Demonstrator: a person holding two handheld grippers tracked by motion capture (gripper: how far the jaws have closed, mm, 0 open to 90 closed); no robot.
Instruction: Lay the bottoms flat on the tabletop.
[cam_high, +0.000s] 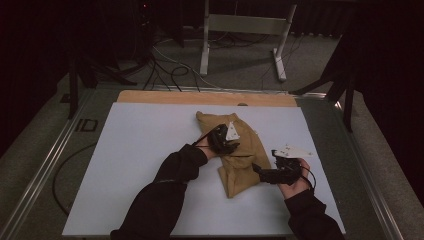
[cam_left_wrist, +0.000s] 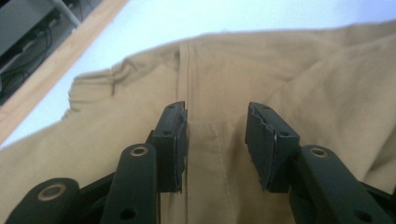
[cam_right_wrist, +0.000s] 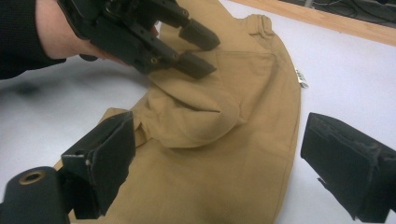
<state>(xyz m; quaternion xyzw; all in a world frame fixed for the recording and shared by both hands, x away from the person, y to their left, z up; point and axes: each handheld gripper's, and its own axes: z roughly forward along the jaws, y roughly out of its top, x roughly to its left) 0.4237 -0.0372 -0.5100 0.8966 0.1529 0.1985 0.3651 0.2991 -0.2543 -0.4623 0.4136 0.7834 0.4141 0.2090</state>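
A tan garment (cam_high: 240, 150) lies folded and rumpled on the white board (cam_high: 140, 150). My left gripper (cam_high: 231, 145) hovers over its middle, open, with a seam of the tan cloth (cam_left_wrist: 205, 84) running between the jaws and nothing pinched. The right gripper view also catches the left gripper (cam_right_wrist: 198, 49), held by a hand just above a raised fold of the garment (cam_right_wrist: 210, 121). My right gripper (cam_high: 259, 171) is at the garment's near right edge, and its jaws (cam_right_wrist: 219, 123) stand wide open on either side of the cloth without closing on it.
A wooden strip (cam_high: 200, 97) borders the board's far edge, and a metal frame (cam_high: 45, 165) runs around the table. A small white tag (cam_right_wrist: 302, 78) sticks out at the garment's side. Cables and a stand's legs (cam_high: 280, 65) are on the floor beyond.
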